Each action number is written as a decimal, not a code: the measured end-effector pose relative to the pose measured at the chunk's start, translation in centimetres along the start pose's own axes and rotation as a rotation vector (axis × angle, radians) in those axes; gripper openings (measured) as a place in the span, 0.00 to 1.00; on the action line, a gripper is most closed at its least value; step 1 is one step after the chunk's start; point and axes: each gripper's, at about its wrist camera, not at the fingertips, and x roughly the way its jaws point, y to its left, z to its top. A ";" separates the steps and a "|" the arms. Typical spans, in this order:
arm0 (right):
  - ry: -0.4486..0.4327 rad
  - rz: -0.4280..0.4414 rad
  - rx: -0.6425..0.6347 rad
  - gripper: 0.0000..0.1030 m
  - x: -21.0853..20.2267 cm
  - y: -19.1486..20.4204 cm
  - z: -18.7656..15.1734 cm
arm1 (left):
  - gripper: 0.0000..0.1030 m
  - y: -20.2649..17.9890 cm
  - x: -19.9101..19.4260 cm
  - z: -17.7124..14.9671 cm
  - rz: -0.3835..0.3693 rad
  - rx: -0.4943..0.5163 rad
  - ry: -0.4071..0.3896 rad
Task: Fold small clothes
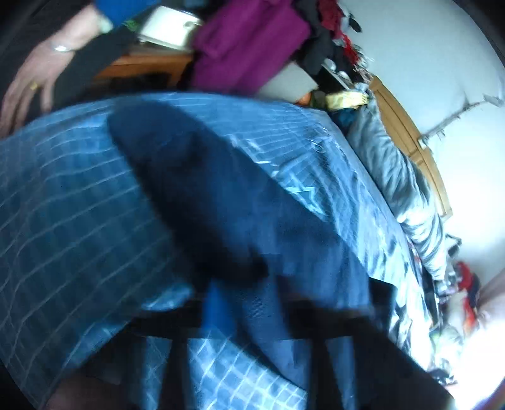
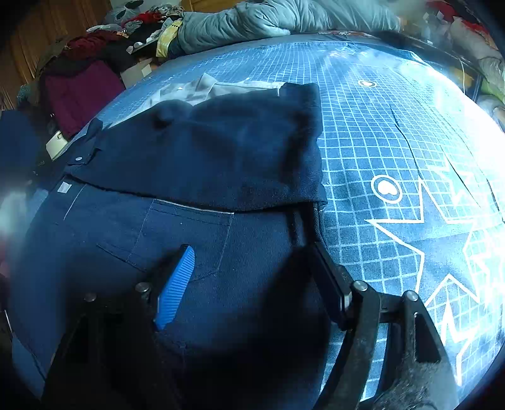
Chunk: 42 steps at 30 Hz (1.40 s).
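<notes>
In your left wrist view it's all blur, navy shorts [image 1: 221,189] mid-frame, left gripper [image 1: 252,315] jaws unreadable, while right wrist shows your right gripper [image 2: 252,271] jaws wide open over the folded shorts [image 2: 189,176] on the grid mat [image 2: 394,142], lower centre.

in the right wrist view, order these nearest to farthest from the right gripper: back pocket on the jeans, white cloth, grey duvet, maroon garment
From the right gripper:
1. Back pocket, right under it on the jeans.
2. White cloth, past the folded part, centre-left.
3. Maroon garment, far left, and grey duvet, top edge: too close to call.
</notes>
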 end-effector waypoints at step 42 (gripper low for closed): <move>-0.070 0.071 -0.820 0.50 11.2 30.1 8.4 | 0.49 -10.3 -2.7 -25.3 -0.365 0.313 0.277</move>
